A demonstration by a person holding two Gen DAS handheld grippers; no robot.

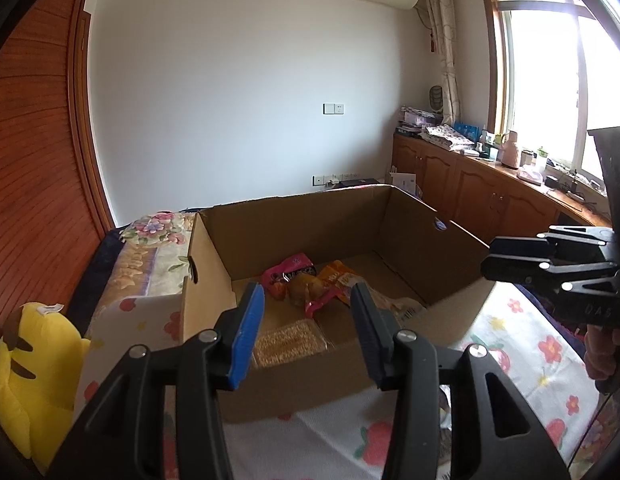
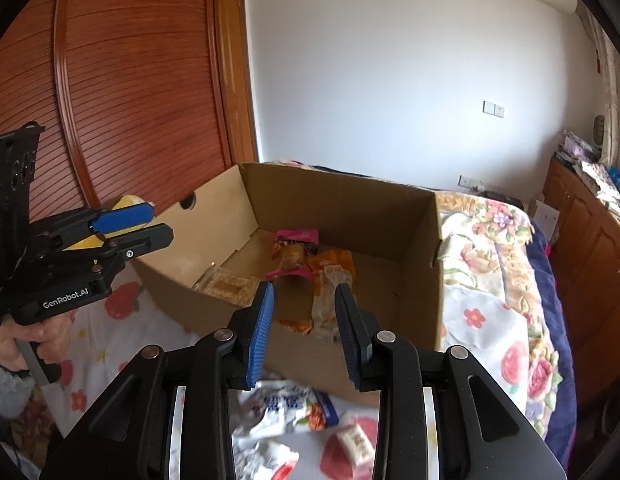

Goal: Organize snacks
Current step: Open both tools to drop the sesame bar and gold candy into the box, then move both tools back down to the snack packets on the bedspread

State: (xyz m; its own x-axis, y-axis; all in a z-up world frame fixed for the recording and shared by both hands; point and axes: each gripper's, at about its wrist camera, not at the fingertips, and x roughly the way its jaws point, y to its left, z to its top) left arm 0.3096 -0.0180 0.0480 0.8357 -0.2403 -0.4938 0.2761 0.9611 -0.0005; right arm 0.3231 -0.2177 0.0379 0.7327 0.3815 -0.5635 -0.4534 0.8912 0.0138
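Snacks: loose packets (image 2: 293, 408) lie on the bed's floral sheet (image 2: 482, 320) just below the right claw (image 2: 305, 316), nearest the lens, blurred; one white-and-blue bag and a small pale bar (image 2: 358, 442) can be made out, the rest not. Right claw hangs over them, jaws apart about halfway, holding nothing. Left claw (image 1: 307, 320), seen from its own camera, is likewise parted and empty, poised at the near wall of the cardboard box (image 1: 310, 376). Beyond the claws, inside the box: a clear-wrapped pale brown cracker block (image 1: 287, 342) near the front wall, a pink packet (image 1: 287, 276) and an orange packet (image 1: 342, 280) further in, a white-and-orange wrapper (image 2: 330, 304) beside them. Much of the box floor is bare. Yellow plush toy (image 1: 33, 364) sits on the bed at left, clear of the work. Far side: wooden cabinets (image 1: 470, 188) under the window. Judgement: mid-task, between a drop and the next pick; several snacks boxed, some still on the sheet. Next move likely calls for the right claw to tip down onto a near packet, pinch a crinkly bag edge squarely, then lift over the box's front wall without snagging it.
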